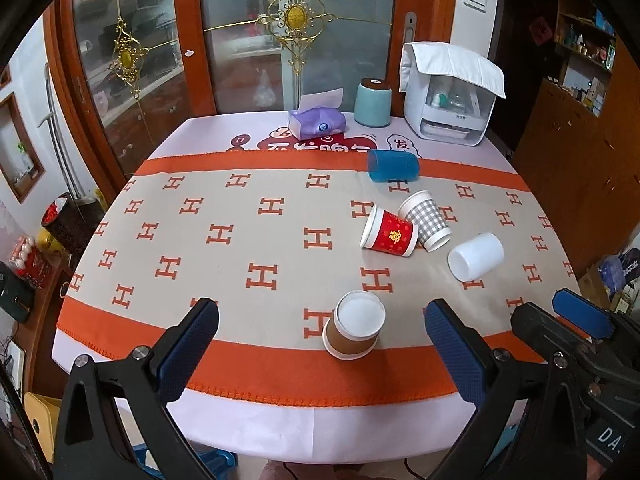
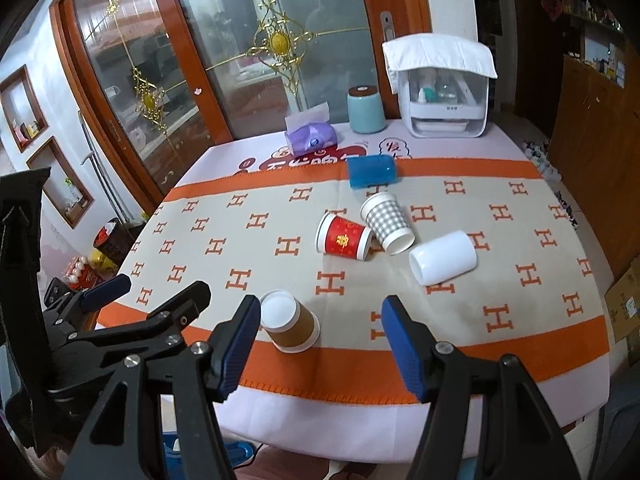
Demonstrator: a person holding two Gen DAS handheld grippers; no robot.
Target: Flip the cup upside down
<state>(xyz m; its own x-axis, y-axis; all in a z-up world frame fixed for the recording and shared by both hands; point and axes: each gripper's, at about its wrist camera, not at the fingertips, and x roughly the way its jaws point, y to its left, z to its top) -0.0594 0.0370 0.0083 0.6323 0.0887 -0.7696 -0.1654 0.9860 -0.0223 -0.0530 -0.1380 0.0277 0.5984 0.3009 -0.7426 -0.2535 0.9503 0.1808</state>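
A brown paper cup (image 1: pixel 354 330) stands upside down near the table's front edge; it also shows in the right wrist view (image 2: pixel 290 324). A red cup (image 1: pixel 388 234), a grey checked cup (image 1: pixel 426 220), a white cup (image 1: pixel 476 257) and a blue cup (image 1: pixel 393 166) lie on their sides further back. My left gripper (image 1: pixel 320 338) is open and empty, just in front of the brown cup. My right gripper (image 2: pixel 318 338) is open and empty, with the brown cup by its left finger. The right gripper also shows at the right of the left wrist view (image 1: pixel 560 316).
A purple tissue pack (image 1: pixel 316 122), a light blue canister (image 1: pixel 373 102) and a white appliance (image 1: pixel 450 96) under a cloth stand at the back of the table (image 1: pixel 280 416). Glass doors stand behind. A wooden cabinet is at the right.
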